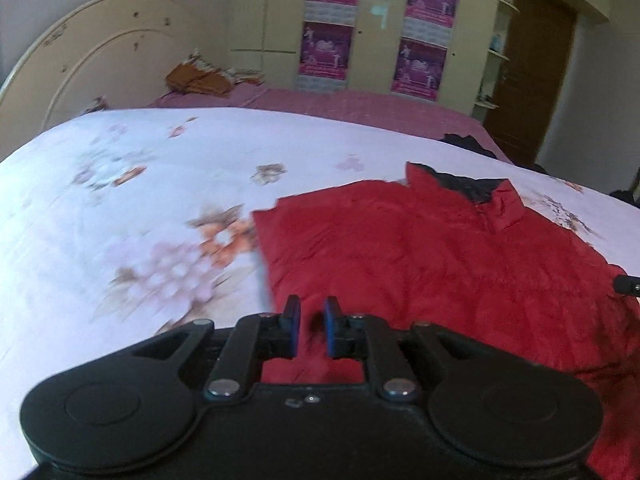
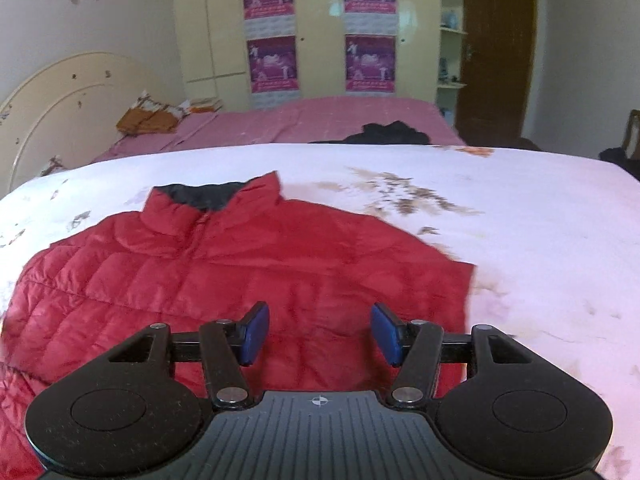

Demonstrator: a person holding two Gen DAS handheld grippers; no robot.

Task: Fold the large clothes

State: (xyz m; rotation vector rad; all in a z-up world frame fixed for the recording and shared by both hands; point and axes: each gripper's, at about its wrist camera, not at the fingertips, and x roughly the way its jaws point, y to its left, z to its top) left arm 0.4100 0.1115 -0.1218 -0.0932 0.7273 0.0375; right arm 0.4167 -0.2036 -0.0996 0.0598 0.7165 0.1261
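On the far left stands a cream arched wooden headboard (image 2: 60, 92), and beside it a crumpled orange and white patterned cloth (image 2: 150, 118) lies on the pink bedsheet (image 2: 320, 120). Nearer the cameras, a white bedcover printed with faded flowers (image 1: 120, 200) carries the red quilted puffer jacket with a dark collar lining (image 2: 240, 264), spread flat with its front zip up and its collar pointing away toward the wardrobe.

The left claw (image 1: 312, 330) hangs over the jacket's near left part, its blue pads (image 1: 296, 328) drawn almost together with only a narrow gap; red fabric shows behind that gap, but nothing is pinched in it (the view is motion-blurred, so fine detail is lost). The right claw (image 2: 320, 334) hovers over the jacket's lower right area, released, its pads standing well apart with nothing between them.

Further right, a dark crumpled garment (image 2: 388, 134) sits on the pink sheet. Behind it rises a cream wardrobe with four purple posters (image 2: 320, 28), then a brown wooden door (image 2: 496, 48) at the far right.
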